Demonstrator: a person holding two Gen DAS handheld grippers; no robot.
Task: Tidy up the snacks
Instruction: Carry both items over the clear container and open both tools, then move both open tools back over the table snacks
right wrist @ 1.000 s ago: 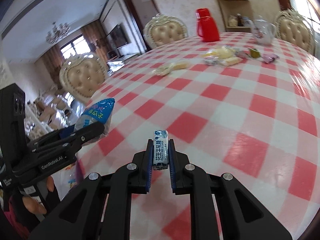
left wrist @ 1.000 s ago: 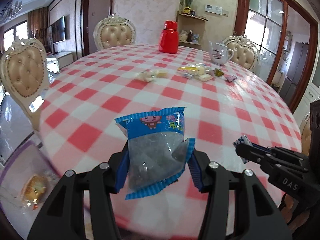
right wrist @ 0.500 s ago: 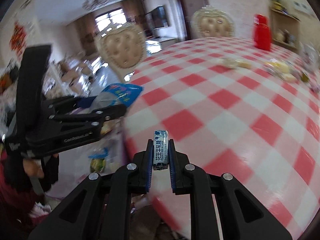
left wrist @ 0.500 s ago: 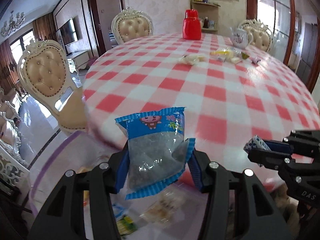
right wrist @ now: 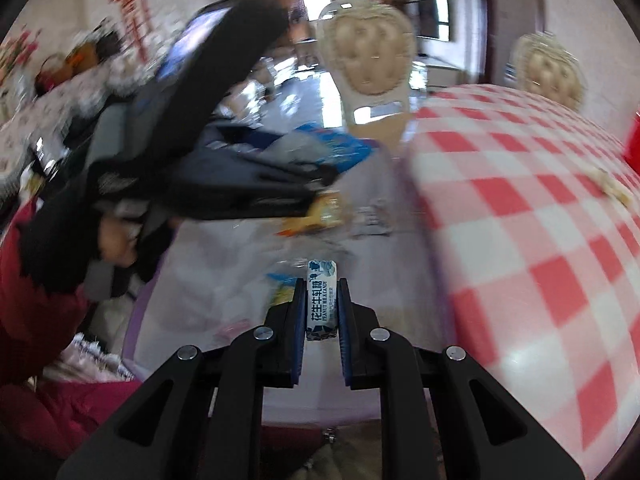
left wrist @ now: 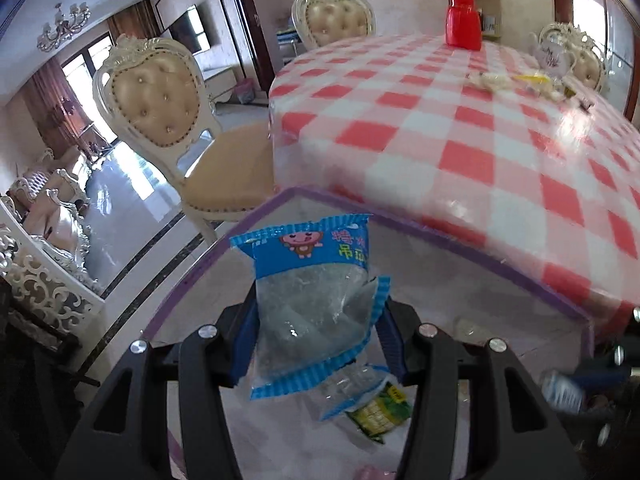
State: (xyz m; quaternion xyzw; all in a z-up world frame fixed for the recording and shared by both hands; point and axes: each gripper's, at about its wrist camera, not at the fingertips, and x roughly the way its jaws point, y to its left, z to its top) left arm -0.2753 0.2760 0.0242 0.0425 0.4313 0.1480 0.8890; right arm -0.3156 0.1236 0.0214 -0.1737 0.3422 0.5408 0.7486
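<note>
My left gripper (left wrist: 316, 320) clamps the blue snack bag (left wrist: 312, 300), my right gripper (right wrist: 320, 312) the milk candy (right wrist: 321, 304); both hang over the purple-rimmed bin (left wrist: 440, 236) beside the worktop (left wrist: 480, 140). I'd release low, well inside the rim.

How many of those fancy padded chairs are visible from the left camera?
3: one chair left of the table, one behind its far edge, one at the far right behind the teapot. Others may be hidden.
</note>
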